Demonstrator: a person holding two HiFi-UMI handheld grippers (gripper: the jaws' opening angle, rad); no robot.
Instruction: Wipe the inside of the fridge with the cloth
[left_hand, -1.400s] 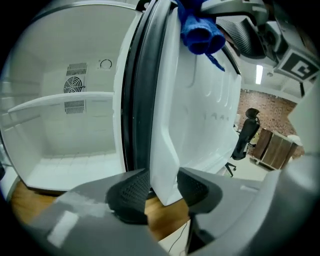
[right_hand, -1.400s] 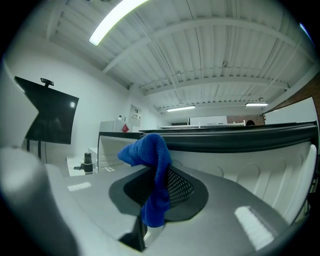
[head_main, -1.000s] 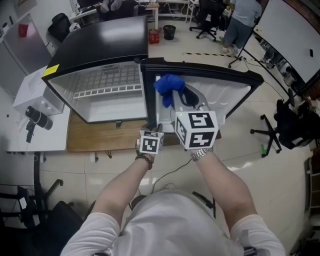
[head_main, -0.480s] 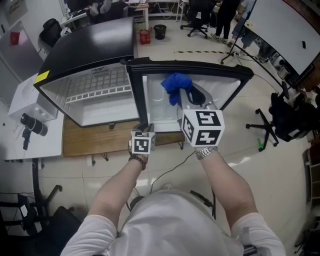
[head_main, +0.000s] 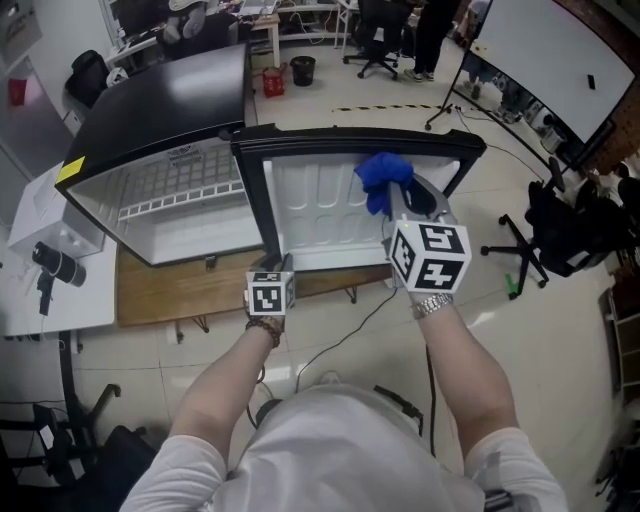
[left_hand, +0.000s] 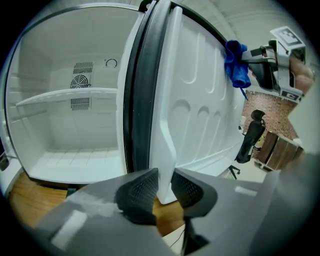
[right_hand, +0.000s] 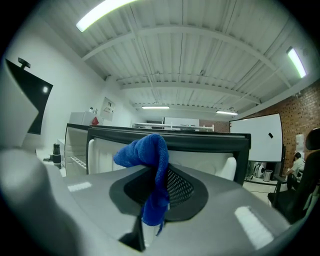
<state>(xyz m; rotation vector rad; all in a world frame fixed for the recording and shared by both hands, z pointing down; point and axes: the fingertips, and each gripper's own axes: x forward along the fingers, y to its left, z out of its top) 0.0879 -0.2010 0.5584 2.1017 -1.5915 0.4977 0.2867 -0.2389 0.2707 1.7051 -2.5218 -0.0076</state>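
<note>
The black fridge (head_main: 150, 95) stands with its door (head_main: 320, 210) swung wide, white inner side facing me. My left gripper (head_main: 276, 266) is shut on the door's lower free edge; in the left gripper view its pads (left_hand: 142, 187) pinch the white door lip (left_hand: 165, 165). The right gripper (head_main: 403, 196) is shut on a blue cloth (head_main: 382, 180), which sits against the upper part of the door's inner face. In the right gripper view the cloth (right_hand: 150, 155) bunches between the jaws, in front of the door top (right_hand: 170, 141).
The fridge interior (left_hand: 65, 125) has a white shelf and a rear vent. A wooden platform (head_main: 160, 295) carries the fridge. A white table (head_main: 40, 280) with a black device stands at the left. Office chairs (head_main: 545, 225) are at the right; a cable (head_main: 350, 325) runs over the floor.
The right gripper has carried the cloth to the right along the door's inner face. The left gripper has kept its hold on the door edge.
</note>
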